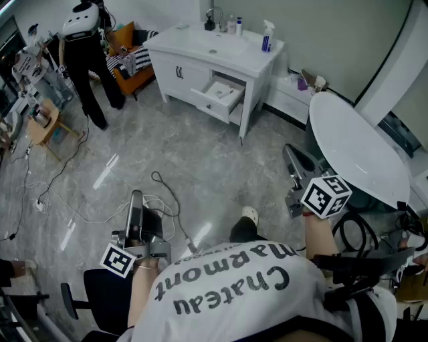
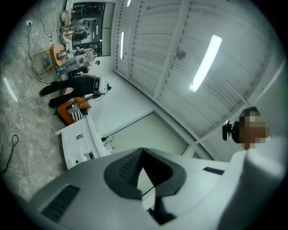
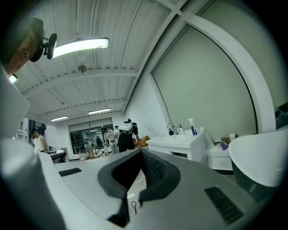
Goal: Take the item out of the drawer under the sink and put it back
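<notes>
The white sink cabinet [image 1: 200, 57] stands far across the floor, and its drawer [image 1: 221, 93] under the basin is pulled out. Something flat and pale lies inside it, too small to identify. My left gripper [image 1: 136, 198] is low at the left, shut and empty, tilted up toward the ceiling; its tips [image 2: 143, 151] meet in the left gripper view, with the cabinet [image 2: 78, 139] small at the left. My right gripper [image 1: 289, 152] is held level near the bathtub, shut with nothing between its jaws [image 3: 141, 152]. The cabinet [image 3: 180, 141] lies ahead of it.
A white bathtub [image 1: 358, 150] stands close on my right. Cables [image 1: 164, 190] trail over the grey marble floor. A person with a headset [image 1: 87, 53] stands at the back left by an orange chair [image 1: 130, 67]. A spray bottle [image 1: 267, 37] and faucet [image 1: 212, 19] are on the countertop.
</notes>
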{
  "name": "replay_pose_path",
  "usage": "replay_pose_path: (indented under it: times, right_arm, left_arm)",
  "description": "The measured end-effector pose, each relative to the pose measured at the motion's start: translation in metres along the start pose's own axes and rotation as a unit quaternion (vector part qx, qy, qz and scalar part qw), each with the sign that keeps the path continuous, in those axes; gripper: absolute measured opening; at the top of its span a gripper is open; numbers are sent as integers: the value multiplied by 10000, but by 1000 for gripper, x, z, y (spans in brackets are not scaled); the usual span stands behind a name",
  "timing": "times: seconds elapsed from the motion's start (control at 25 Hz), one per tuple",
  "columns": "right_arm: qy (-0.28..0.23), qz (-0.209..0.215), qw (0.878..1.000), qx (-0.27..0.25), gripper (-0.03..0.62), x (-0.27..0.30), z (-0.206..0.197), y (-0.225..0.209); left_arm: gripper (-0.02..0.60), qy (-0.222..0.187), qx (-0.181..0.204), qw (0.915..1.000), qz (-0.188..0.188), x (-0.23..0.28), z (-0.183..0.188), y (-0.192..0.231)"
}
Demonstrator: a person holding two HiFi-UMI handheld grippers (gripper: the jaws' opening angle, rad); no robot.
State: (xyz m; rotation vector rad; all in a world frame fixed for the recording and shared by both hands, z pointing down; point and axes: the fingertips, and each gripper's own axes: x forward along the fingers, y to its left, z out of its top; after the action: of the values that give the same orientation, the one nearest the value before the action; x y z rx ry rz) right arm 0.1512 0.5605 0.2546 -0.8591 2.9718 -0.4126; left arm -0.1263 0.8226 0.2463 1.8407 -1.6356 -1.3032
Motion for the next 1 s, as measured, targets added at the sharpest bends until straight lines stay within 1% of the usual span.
replay_pose_path:
  times: [0.2,0.52,0.6,0.64,0.72,0.8,1.0]
  right_arm:
    - [43,11,10000,-79,11,0,-1,7]
    - [5,1,10000,-95,11,-4,2,9]
    - [-15,-27,9999,-112,12,-7,3,6]
    - [-19,-52,9999,-141,12,-9,3,4]
    - [-5,-92,9997,-211,11,-9,1,0]
    - [29,-100,9996,-278,11,-3,-1,-4]
    - [97,-61,9993,-344,11,27,2,-22]
  left_arm:
    - [9,18,21,10000,-41,-1,3,-3]
    - [8,203,164,9995,-176,8,0,-2]
    - [9,295,372,9988,-127,12,-2,0]
    - [9,366,547,9978,-47,13,-2,4]
    - [8,551,948,9938,167,16,-3,12]
    - [9,710,1235,9894,285,24,-7,17]
    - [8,990,1607,9815,328,55,-21,20]
